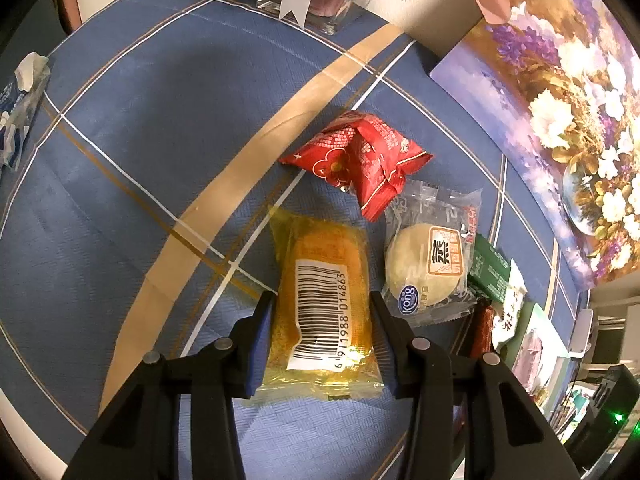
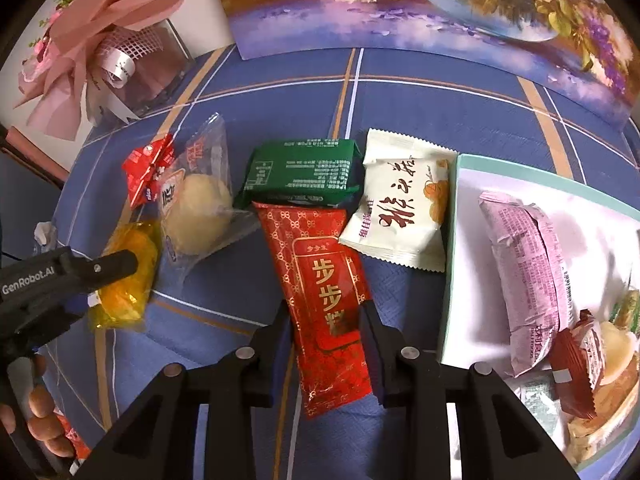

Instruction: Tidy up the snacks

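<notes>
Right wrist view: blue plaid tablecloth (image 2: 280,92) carries everything, floral painting (image 2: 460,8) leans at the back. White tray with a teal rim (image 2: 454,240) sits to the right, already holding a purple snack pack (image 2: 528,272) and a few smaller wrapped cakes. Loose pile beside the tray: red long pouch (image 2: 324,296), cream packet with brush lettering (image 2: 404,204), green packet (image 2: 304,174), clear-wrapped round bun (image 2: 200,208), small red wrapper (image 2: 148,176).

Right gripper (image 2: 326,328) straddles the red long pouch, fingers touching both edges. Looks clamped, but I cannot tell if the squeeze is firm. Left gripper (image 1: 322,304) brackets the yellow cake pack with barcode (image 1: 324,304) the same way: fingers at its sides, grip strength unclear.

Risks, by my read:
1. Red pouch is held near its lower end, so the far end may droop and drag the green packet or cream packet it touches.
2. Slick film on the yellow pack could slip out on the lift.
3. Squeezing hard may crush the soft cake.
4. Both grippers heading for 1 tray could collide.
5. Tray rim may catch a low pouch.
</notes>
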### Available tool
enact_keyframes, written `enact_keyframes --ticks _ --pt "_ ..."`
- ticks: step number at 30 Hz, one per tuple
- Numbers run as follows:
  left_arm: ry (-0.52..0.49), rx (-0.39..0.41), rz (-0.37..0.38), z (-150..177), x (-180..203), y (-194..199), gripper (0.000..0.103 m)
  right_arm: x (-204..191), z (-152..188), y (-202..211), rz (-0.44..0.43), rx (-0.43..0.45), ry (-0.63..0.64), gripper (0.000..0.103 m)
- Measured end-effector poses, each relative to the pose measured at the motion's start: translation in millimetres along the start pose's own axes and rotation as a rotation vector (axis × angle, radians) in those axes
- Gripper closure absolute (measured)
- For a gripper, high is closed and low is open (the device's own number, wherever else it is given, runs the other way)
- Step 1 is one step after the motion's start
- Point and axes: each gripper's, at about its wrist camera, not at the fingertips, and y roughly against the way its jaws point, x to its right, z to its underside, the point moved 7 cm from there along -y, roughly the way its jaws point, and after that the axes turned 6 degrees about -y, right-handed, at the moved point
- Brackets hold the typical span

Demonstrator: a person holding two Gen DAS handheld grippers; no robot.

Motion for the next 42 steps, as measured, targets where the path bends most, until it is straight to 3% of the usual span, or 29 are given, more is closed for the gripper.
enact_keyframes --ticks 2,6,12,24,29,36,42 --pt "-0.002 -0.006 0.001 1 -1 -1 0.056 1 1 -1 -0.005 0.007 -0.003 0.066" --pt "-0.007 -0.016 0.001 6 -3 -5 0.056 9 0 -8 -0.014 -0.022 -0.049 0.051" --pt "-0.007 -0.025 -0.001 6 2 -11 0.056 16 -1 -13 -0.041 -0.022 -0.087 0.042" --pt "-0.011 -0.040 -0.002 10 1 -27 0.056 -16 8 -24 0.123 0.031 0.096 0.029" --pt "-0.013 -0.046 0.000 12 2 -36 0.056 -23 12 -25 0.126 0.032 0.128 0.030" --pt "-0.018 -0.056 -0.009 16 6 -50 0.056 -12 8 -17 0.139 0.041 0.131 0.048" --pt "-0.022 -0.060 -0.018 16 7 -56 0.056 -6 4 -12 0.108 0.020 0.101 0.052"
